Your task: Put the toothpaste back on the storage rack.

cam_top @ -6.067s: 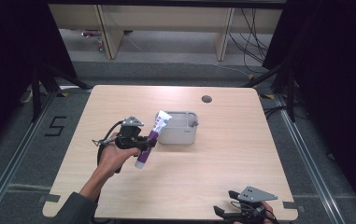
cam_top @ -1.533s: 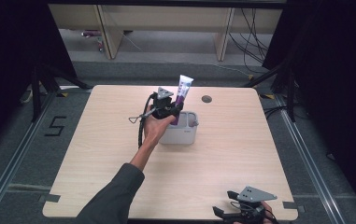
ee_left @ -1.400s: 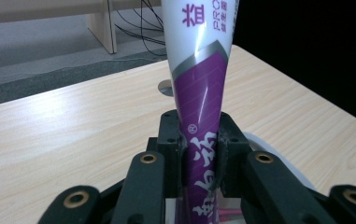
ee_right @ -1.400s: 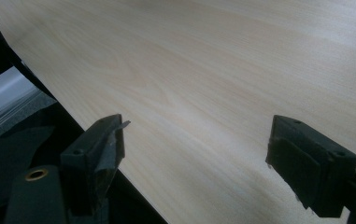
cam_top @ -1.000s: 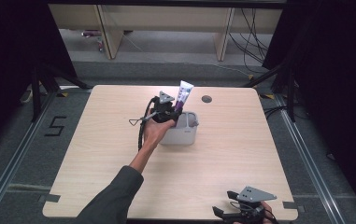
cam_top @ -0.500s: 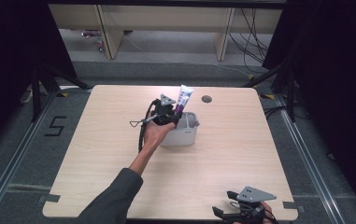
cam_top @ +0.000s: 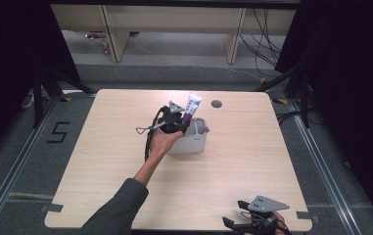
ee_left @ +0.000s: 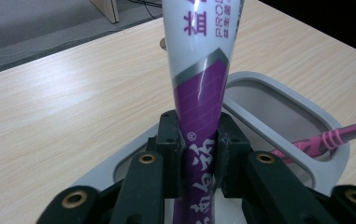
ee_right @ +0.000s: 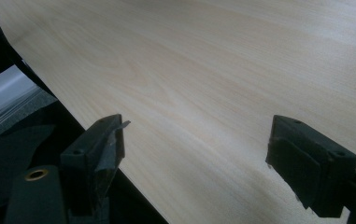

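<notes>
Toothpaste tube (ee_left: 199, 93), glossy white-purple, clamped over rounded grey plastic bin (ee_left: 306, 116).

Tube (ee_left: 199, 93), purple and white: purple Chinese character 益 at top, beside it Latin capitals "PRO…" cut off, smaller Chinese characters under those, too small to read. Lower on the tube's purple part: white ® mark, then large white Chinese characters, partly hidden. Floor left of table (cam_top: 125, 196): black "5" (cam_top: 58, 132).
</notes>
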Demonstrator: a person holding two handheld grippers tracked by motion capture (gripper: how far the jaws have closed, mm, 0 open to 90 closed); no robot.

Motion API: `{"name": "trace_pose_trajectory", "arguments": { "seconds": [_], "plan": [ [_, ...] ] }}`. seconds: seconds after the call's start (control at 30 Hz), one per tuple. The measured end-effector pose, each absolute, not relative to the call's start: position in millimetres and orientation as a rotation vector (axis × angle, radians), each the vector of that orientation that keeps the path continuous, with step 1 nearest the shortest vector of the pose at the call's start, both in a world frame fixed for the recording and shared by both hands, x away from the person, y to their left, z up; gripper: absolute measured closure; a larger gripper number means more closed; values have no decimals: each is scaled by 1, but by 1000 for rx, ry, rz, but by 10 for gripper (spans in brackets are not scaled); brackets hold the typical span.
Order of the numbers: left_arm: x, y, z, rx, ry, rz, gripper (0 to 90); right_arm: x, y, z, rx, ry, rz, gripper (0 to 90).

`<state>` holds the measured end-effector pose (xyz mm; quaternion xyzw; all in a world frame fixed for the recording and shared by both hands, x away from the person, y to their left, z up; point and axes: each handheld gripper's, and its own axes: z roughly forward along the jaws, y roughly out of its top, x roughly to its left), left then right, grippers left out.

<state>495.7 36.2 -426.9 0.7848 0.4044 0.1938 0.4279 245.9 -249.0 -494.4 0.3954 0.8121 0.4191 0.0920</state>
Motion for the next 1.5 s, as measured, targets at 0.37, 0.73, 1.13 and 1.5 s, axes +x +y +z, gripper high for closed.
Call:
{"name": "trace_pose_trajectory", "arguments": {
  "seconds": [0.37,0.73,1.13,1.5],
  "plan": [
    [494,33,-421,1949,1006,466,677,246,-249,-494,1174,2413,1244,194],
    [488,42,-401,1954,1007,476,667,246,-248,-495,1171,2418,1250,194],
    [479,49,-391,1954,998,455,613,245,-248,-494,1196,2412,1249,194],
    [470,52,-383,1934,997,423,539,244,-248,-494,1213,2418,1247,194]
  ]
}}
